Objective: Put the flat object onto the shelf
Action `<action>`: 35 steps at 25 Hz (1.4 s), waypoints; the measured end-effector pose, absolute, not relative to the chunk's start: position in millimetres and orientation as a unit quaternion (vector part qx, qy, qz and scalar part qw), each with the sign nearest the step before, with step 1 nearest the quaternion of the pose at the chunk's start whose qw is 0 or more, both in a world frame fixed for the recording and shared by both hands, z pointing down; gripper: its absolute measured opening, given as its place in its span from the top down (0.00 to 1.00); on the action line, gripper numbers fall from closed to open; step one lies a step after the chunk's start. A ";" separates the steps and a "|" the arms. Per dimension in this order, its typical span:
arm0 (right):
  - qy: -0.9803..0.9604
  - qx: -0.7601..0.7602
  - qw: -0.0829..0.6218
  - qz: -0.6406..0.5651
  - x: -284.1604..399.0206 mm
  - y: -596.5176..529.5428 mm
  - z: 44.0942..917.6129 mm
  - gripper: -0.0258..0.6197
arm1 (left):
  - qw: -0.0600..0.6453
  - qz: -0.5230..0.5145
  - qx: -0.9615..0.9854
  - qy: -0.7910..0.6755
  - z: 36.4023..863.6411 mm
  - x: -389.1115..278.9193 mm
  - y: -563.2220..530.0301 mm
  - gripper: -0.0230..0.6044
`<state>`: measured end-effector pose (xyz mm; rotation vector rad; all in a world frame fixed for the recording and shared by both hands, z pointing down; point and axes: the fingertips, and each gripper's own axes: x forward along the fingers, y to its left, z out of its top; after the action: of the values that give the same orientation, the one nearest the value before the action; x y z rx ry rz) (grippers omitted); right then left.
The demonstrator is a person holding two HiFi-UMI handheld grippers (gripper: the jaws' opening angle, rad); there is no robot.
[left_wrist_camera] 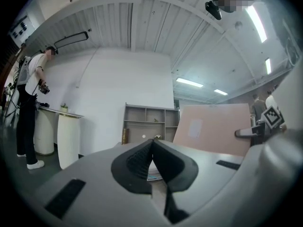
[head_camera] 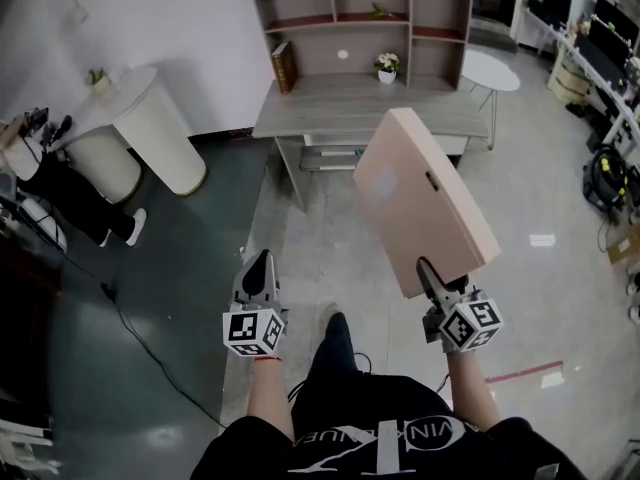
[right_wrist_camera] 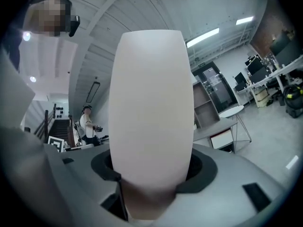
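Observation:
A flat pale-pink box [head_camera: 420,198] sticks up and forward from my right gripper [head_camera: 443,286], which is shut on its near end. In the right gripper view the box's edge [right_wrist_camera: 151,108] fills the middle, clamped between the dark pads. The left gripper view shows its broad face [left_wrist_camera: 213,129] at the right. My left gripper [head_camera: 258,276] hangs at the left, shut with nothing in it; its black pads [left_wrist_camera: 151,162] meet. The grey shelf unit [head_camera: 360,28] stands ahead on a desk [head_camera: 330,103], well beyond the box.
On the shelf unit are a brown book [head_camera: 284,66] and a small potted plant [head_camera: 387,65]. A white round-ended counter [head_camera: 150,128] stands at left, a round white side table [head_camera: 492,71] at right. Another person [head_camera: 50,183] stands at far left; a cable [head_camera: 140,338] crosses the floor.

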<state>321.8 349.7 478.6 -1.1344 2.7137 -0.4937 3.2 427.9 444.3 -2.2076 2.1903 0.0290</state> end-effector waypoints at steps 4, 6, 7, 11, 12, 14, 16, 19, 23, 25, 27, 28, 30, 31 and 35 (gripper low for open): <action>0.910 -0.376 0.074 -0.158 303.0 308.1 474.7 0.51 | 0.013 0.019 -0.710 0.703 441.6 -16.2 380.3 0.99; 0.912 -0.373 0.070 -0.157 289.1 284.2 471.9 0.51 | 0.010 0.026 -0.711 0.702 439.7 -28.1 355.7 0.99; 0.912 -0.373 0.068 -0.158 281.6 271.9 471.4 0.51 | 0.009 0.026 -0.713 0.701 440.4 -34.5 343.4 0.99; 0.907 -0.377 0.065 -0.176 248.2 225.8 475.0 0.51 | -0.005 0.018 -0.708 0.706 445.4 -71.4 297.1 0.99; 0.905 -0.378 0.064 -0.183 240.5 215.5 476.7 0.51 | -0.008 0.018 -0.708 0.706 445.3 -79.9 286.3 0.98; 0.902 -0.382 0.062 -0.194 226.3 196.3 480.6 0.51 | -0.012 0.016 -0.709 0.705 445.4 -94.9 264.8 0.98; 0.898 -0.385 0.060 -0.204 212.4 178.2 483.7 0.51 | -0.018 0.019 -0.710 0.703 445.9 -110.3 243.4 0.98; 0.893 -0.392 0.057 -0.215 193.2 152.2 487.1 0.51 | -0.026 0.022 -0.713 0.700 447.3 -131.0 213.0 0.98; 0.888 -0.400 0.056 -0.220 170.4 120.4 488.9 0.51 | -0.028 0.017 -0.722 0.691 449.4 -153.7 173.8 0.98; 0.886 -0.403 0.058 -0.223 158.8 106.1 490.1 0.51 | -0.029 0.018 -0.725 0.688 450.1 -165.7 155.9 0.98; 0.883 -0.406 0.061 -0.227 148.3 93.4 492.7 0.51 | -0.029 0.019 -0.727 0.685 452.1 -176.3 140.4 0.98; 0.882 -0.407 0.061 -0.228 143.5 87.6 494.3 0.51 | -0.029 0.019 -0.729 0.684 453.3 -180.9 133.5 0.98; 0.881 -0.410 0.059 -0.229 133.5 77.1 498.1 0.51 | -0.029 0.020 -0.731 0.682 455.4 -190.3 121.3 0.98; 0.880 -0.410 0.058 -0.231 128.1 72.5 500.3 0.51 | -0.029 0.020 -0.731 0.681 456.5 -195.2 116.1 0.98; 0.875 -0.407 0.065 -0.254 109.9 59.4 509.2 0.51 | -0.037 0.019 -0.733 0.679 464.7 -210.7 102.8 0.98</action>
<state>109.9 59.4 509.2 -1.2289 2.6401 -0.7653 -210.7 102.8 464.7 -2.3582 2.1846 0.0623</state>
